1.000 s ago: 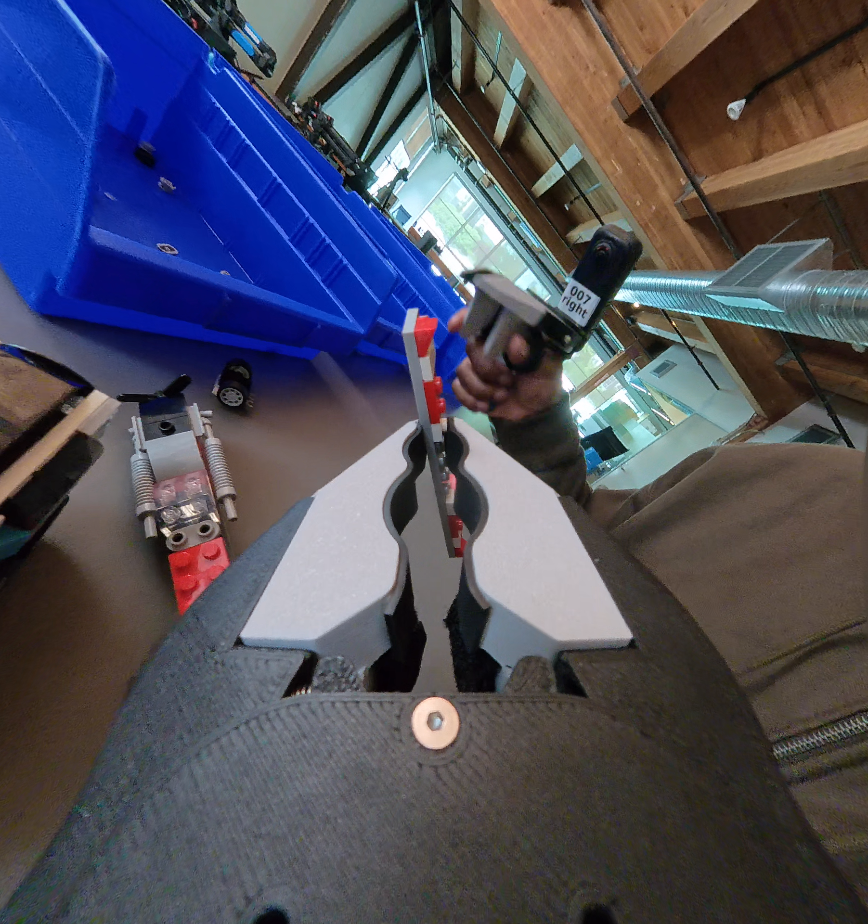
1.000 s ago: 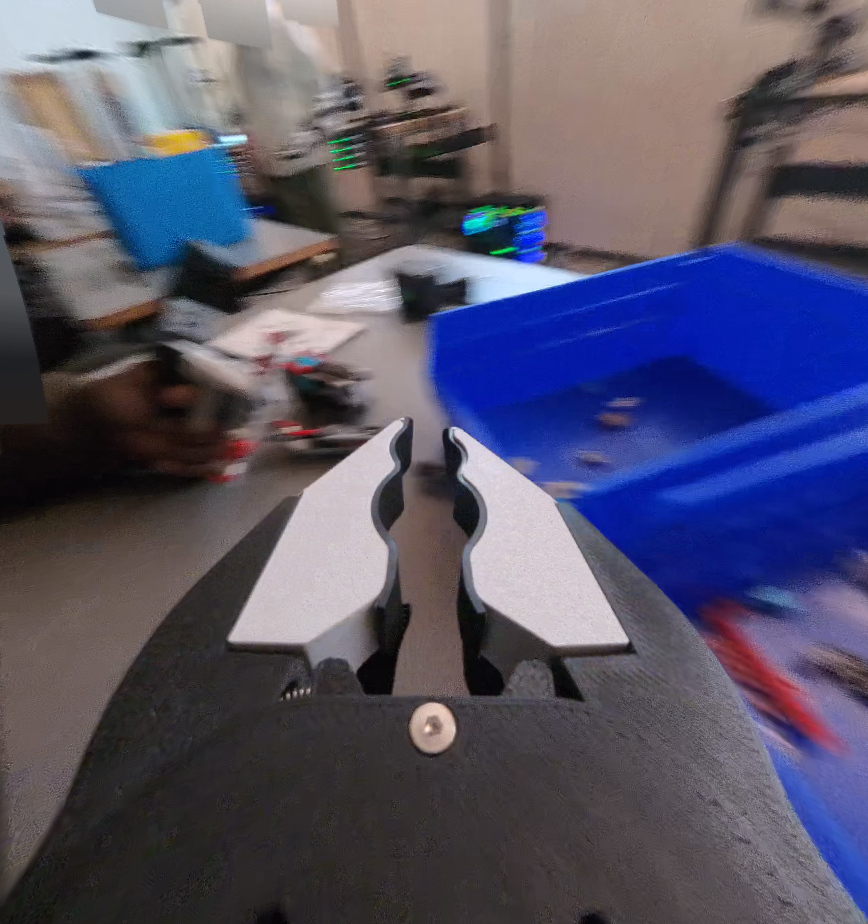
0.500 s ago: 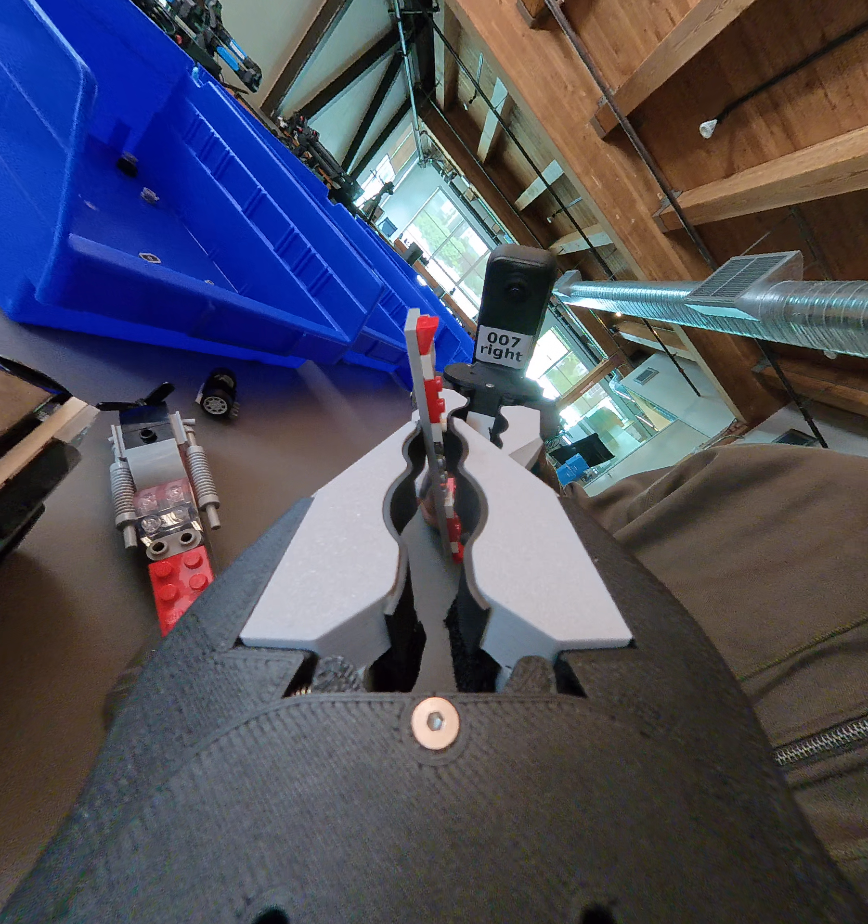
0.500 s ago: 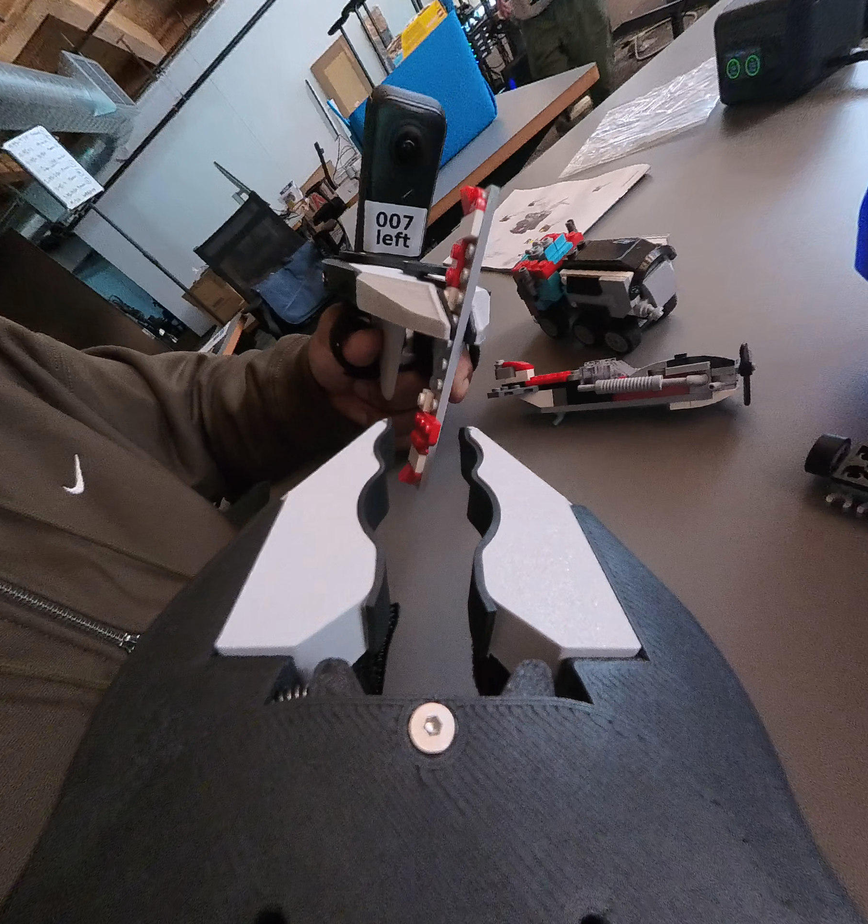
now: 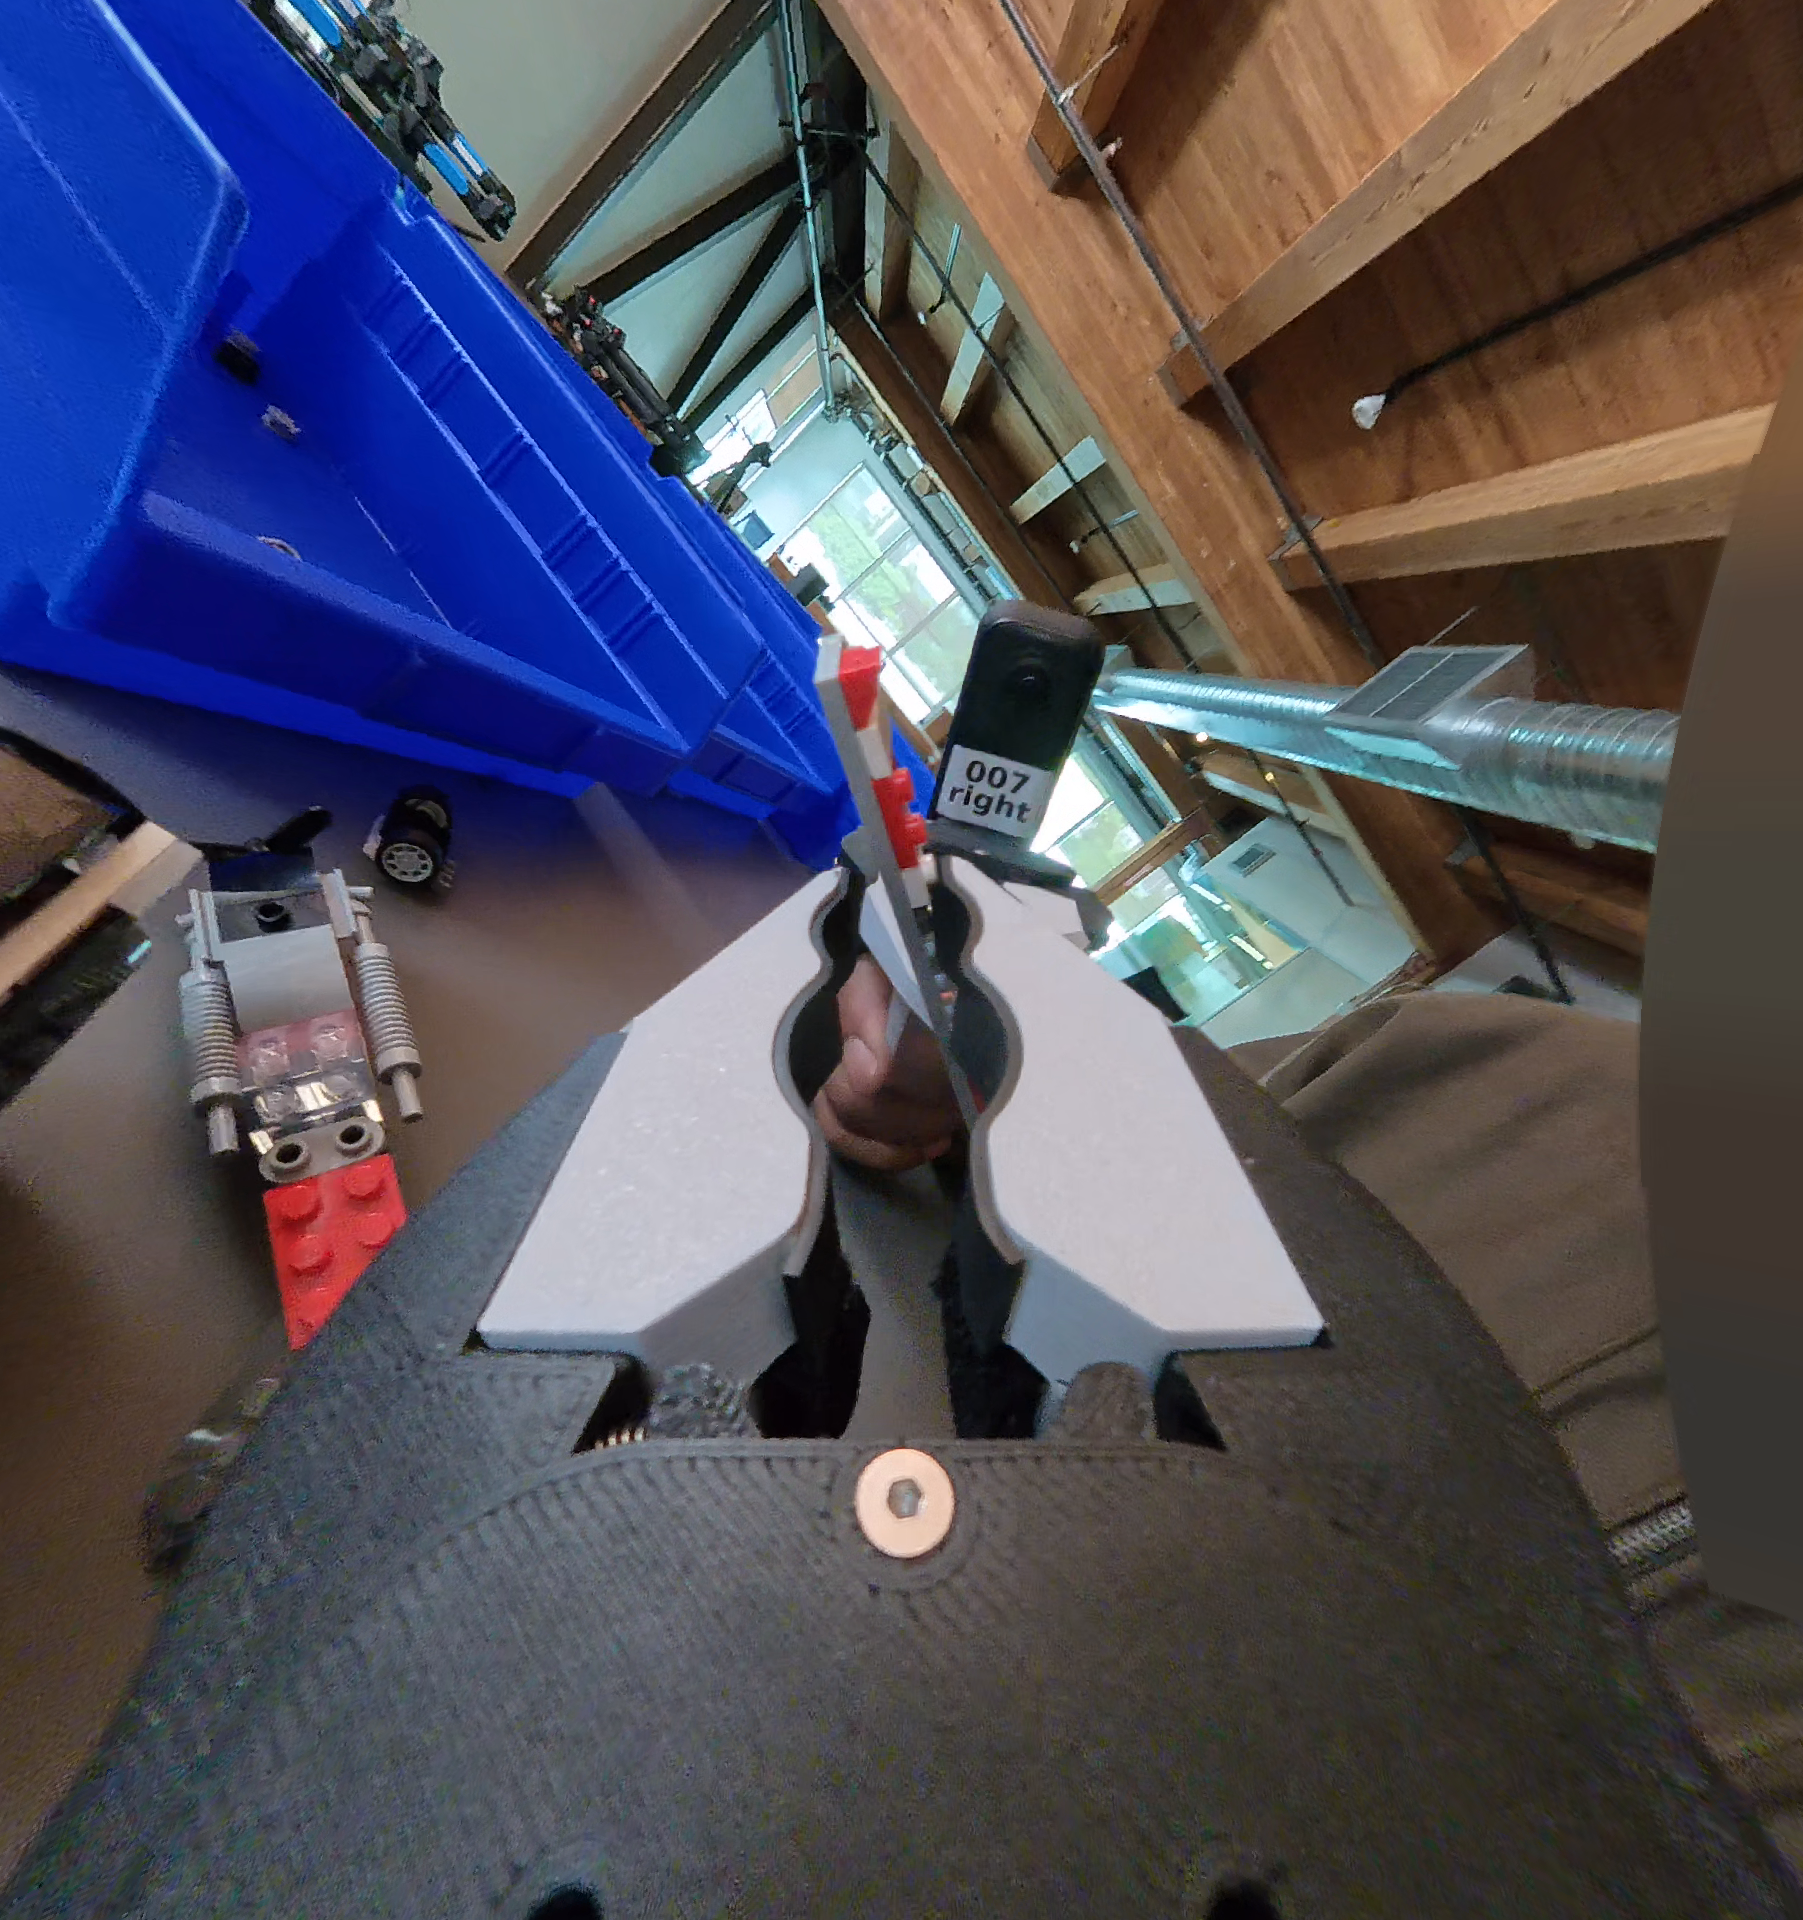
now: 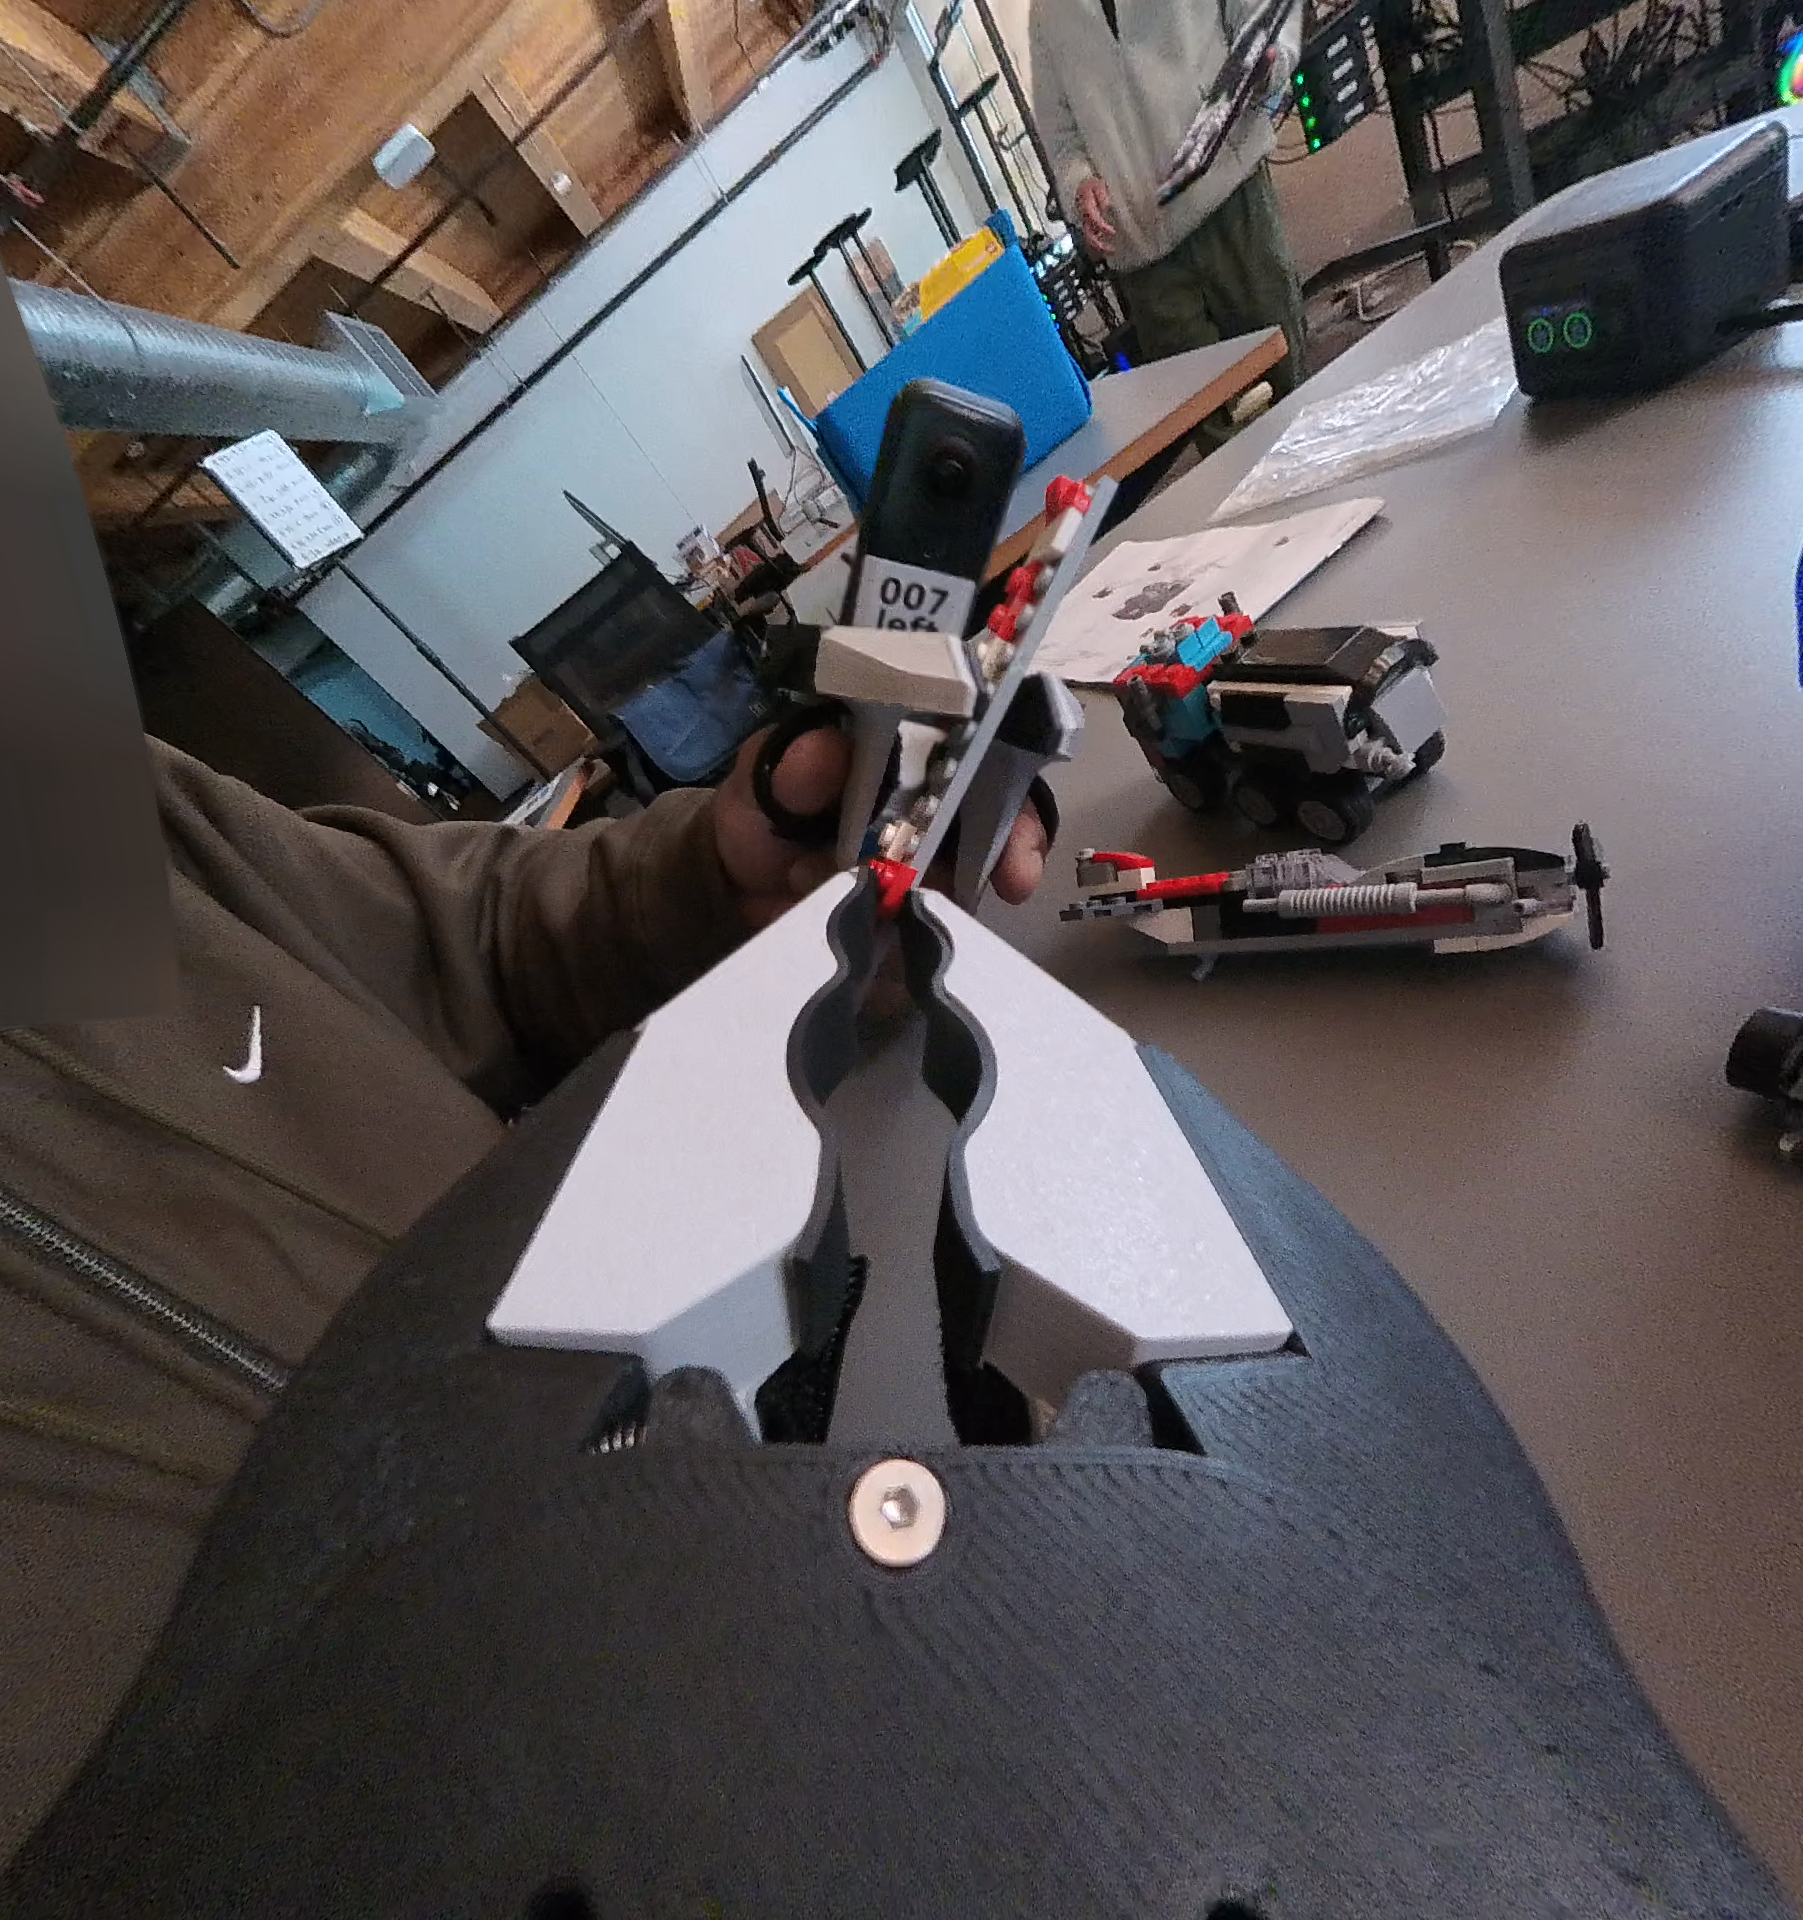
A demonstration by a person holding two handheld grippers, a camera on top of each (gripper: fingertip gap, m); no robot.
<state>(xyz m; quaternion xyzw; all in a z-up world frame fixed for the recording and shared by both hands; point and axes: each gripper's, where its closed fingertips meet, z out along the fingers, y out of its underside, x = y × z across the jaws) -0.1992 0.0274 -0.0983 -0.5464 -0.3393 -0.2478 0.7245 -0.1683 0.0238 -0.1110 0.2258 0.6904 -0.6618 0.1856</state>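
Two claws met on one grey plate studded with red bricks [image 5: 881, 821]: the left claw [image 5: 892, 894] stood parted around it, the strip leaning on its right finger [image 5: 980, 1049], while the right claw [image 6: 889, 902] pinched the strip's red end brick. Each claw's black camera [image 5: 1027, 707] bore a white label. On the desk [image 6: 1499, 1195] lay a grey-and-red brick aircraft [image 6: 1333, 904] beside blue bins [image 5: 357, 468].
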